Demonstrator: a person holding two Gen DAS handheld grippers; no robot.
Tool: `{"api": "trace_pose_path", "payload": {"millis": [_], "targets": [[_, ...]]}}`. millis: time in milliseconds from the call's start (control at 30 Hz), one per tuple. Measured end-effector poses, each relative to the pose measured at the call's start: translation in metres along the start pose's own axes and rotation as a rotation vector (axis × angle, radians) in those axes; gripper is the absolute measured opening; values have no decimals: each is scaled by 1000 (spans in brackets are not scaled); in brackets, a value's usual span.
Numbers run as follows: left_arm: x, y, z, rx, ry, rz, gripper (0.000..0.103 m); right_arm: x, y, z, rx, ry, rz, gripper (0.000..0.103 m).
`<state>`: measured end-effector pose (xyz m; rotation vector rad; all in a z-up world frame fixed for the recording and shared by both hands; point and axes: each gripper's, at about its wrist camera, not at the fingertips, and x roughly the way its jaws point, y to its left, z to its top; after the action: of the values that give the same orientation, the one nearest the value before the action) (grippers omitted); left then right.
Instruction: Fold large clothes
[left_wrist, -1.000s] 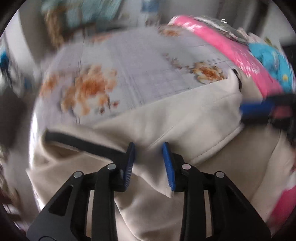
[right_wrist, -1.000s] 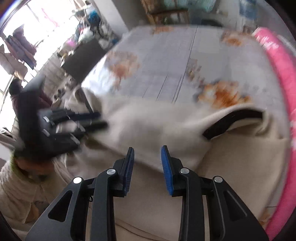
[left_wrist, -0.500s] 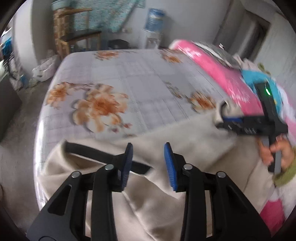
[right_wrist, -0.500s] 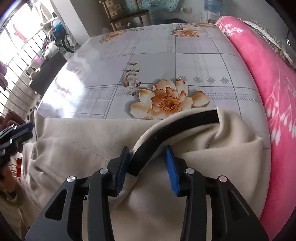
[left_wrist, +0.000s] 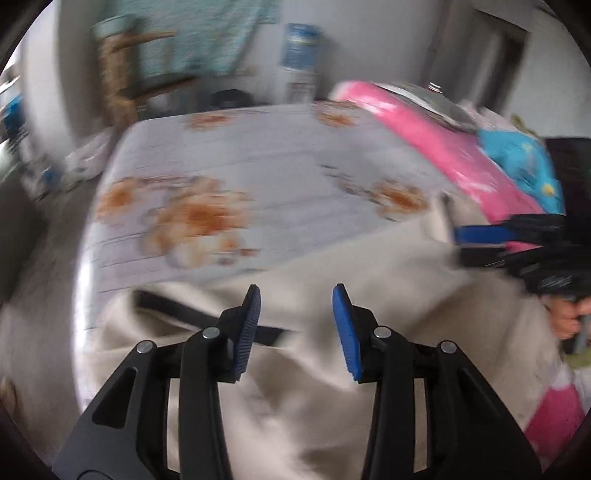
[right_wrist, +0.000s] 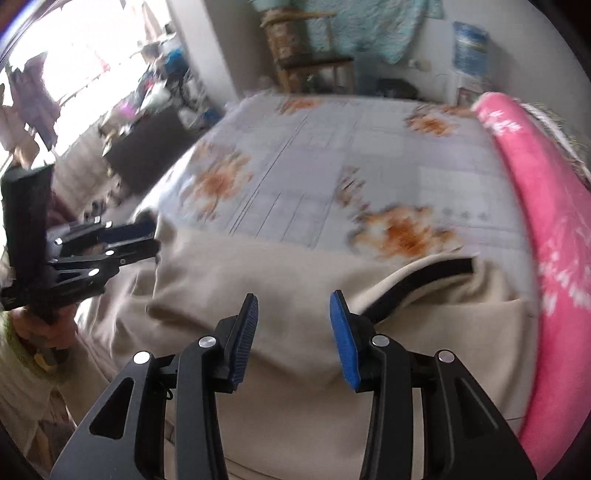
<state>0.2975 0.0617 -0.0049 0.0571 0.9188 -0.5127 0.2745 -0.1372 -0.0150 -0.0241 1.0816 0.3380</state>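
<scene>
Below both hand-held grippers (left_wrist: 295, 325) (right_wrist: 291, 328), beige garment (right_wrist: 295, 406), jaws apart, empty

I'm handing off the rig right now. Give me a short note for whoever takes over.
Left gripper: open, nothing between the pads, over the cream garment.
Right gripper: open, empty, just short of the garment's black band.
Garment lies bunched at the near edge of the floral bed sheet, beside the pink blanket.
Done: a first fold seems laid; neither gripper holds cloth.
Left: regrip, fold further, flatten.
</scene>
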Motion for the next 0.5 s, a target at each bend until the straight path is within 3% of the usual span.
{"api": "trace_pose_path", "payload": {"millis": [67,100,200,333,500], "targets": [[20,-24,-10,51,81,11,40,22,2,-10,19,69,-33,40],[30,-33,-16,87,119,48,40,19,3,-12,15,34,-40,39],[30,-56,-25,219,95,159,41,0,11,-19,0,26,-82,39],[2,-46,-22,129,101,112,41,-44,16,-42,3,-40,-35,43],[-74,-13,-45,-35,-12,54,47,-84,28,-88,6,-127,15,66]]}}
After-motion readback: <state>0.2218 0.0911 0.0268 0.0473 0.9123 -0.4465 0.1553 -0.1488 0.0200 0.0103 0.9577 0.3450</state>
